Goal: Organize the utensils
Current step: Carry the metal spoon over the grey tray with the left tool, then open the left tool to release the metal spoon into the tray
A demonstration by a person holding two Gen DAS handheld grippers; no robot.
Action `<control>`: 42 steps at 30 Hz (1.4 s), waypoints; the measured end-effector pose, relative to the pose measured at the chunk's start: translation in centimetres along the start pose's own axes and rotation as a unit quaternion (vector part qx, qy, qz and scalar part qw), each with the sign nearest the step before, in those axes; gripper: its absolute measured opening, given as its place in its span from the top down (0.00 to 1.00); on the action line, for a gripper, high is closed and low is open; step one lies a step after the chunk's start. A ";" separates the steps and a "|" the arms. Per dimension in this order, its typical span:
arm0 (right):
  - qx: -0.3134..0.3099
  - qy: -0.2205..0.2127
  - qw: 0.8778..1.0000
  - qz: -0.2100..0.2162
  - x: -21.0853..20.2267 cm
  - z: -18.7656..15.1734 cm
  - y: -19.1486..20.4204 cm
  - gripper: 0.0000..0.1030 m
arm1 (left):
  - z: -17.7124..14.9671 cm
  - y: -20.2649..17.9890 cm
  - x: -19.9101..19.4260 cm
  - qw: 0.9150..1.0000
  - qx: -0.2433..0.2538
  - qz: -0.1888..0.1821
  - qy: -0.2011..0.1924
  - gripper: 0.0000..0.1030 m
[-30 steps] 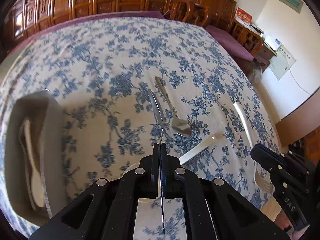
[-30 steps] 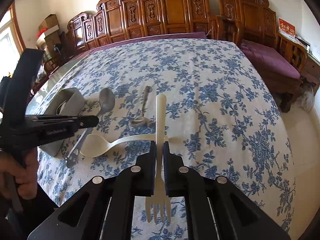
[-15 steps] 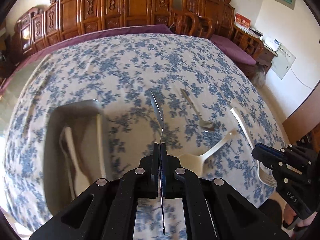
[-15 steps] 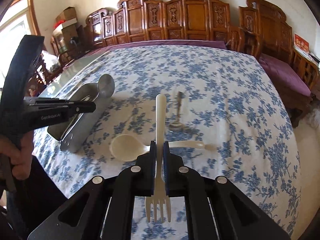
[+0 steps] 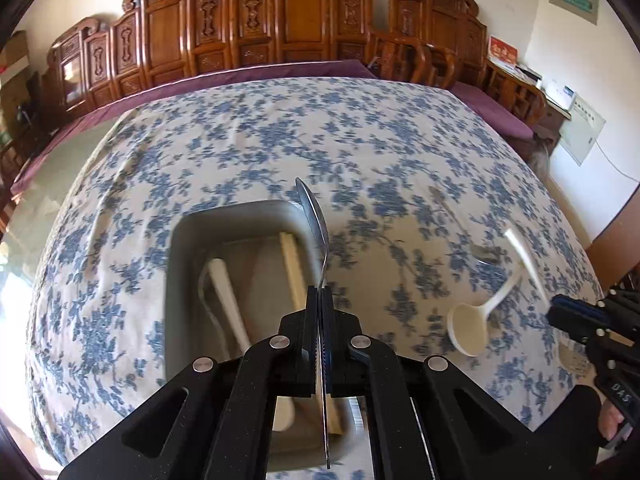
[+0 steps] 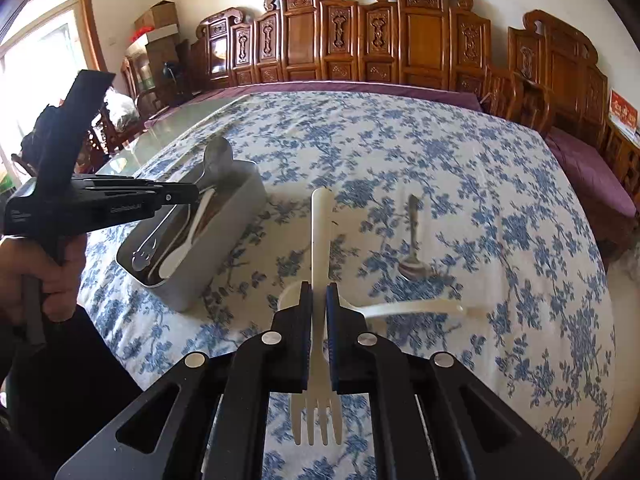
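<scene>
My left gripper (image 5: 320, 290) is shut on a metal spoon (image 5: 314, 216), whose bowl points away from me above the right rim of the grey tray (image 5: 176, 248). Inside the tray lie a white utensil (image 5: 228, 292), a wooden one (image 5: 294, 268) and a metal one. My right gripper (image 6: 319, 286) is shut on a white plastic fork (image 6: 321, 232), tines toward the camera, over the tablecloth. On the cloth lie a white plastic ladle spoon (image 6: 412, 307) and a small metal spoon (image 6: 414, 246). The left gripper (image 6: 192, 196) with its spoon (image 6: 218, 156) shows above the tray (image 6: 224, 232) in the right wrist view.
A blue-flowered tablecloth (image 5: 248, 140) covers the big table. Carved wooden chairs (image 5: 280, 20) line the far side, and purple cushioned benches (image 6: 592, 176) stand to the right. A person's hand (image 6: 28, 272) holds the left gripper's handle.
Both grippers have travelled left toward the tray with their utensils held. The tray now lies straight below the left gripper's spoon, and the loose spoons have slid to the right in both views.
</scene>
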State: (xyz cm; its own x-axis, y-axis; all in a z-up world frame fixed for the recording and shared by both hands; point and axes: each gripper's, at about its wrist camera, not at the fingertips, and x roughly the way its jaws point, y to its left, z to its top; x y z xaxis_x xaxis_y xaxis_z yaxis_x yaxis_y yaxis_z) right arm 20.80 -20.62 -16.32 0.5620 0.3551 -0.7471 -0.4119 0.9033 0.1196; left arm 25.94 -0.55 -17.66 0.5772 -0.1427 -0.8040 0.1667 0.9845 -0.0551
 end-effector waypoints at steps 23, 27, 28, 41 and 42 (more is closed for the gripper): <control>-0.008 0.018 1.000 0.010 3.9 1.8 4.3 0.92 | -2.8 3.3 3.4 1.000 -0.002 -0.007 0.017 0.99; -0.006 0.016 1.000 0.012 4.0 2.1 4.8 0.92 | -2.6 3.6 3.9 1.000 -0.008 -0.012 0.021 0.99; -0.006 0.016 1.000 0.012 4.0 2.2 4.9 0.92 | -2.5 3.6 4.1 1.000 -0.012 -0.015 0.023 0.99; -0.005 0.011 1.000 0.017 3.4 2.9 6.5 0.92 | -1.9 4.0 2.6 0.999 -0.017 -0.026 0.007 0.98; -0.005 0.010 1.000 0.020 3.4 3.1 6.8 0.92 | -1.9 4.1 2.2 1.000 -0.016 -0.025 0.003 0.98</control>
State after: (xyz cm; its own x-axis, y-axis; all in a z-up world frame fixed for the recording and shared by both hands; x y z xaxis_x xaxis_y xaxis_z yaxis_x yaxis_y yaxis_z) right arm 22.14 -12.51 -16.07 0.5302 0.3863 -0.7548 -0.4414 0.8858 0.1433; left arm 26.40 3.39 -20.80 0.5649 -0.1908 -0.8028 0.1697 0.9790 -0.1133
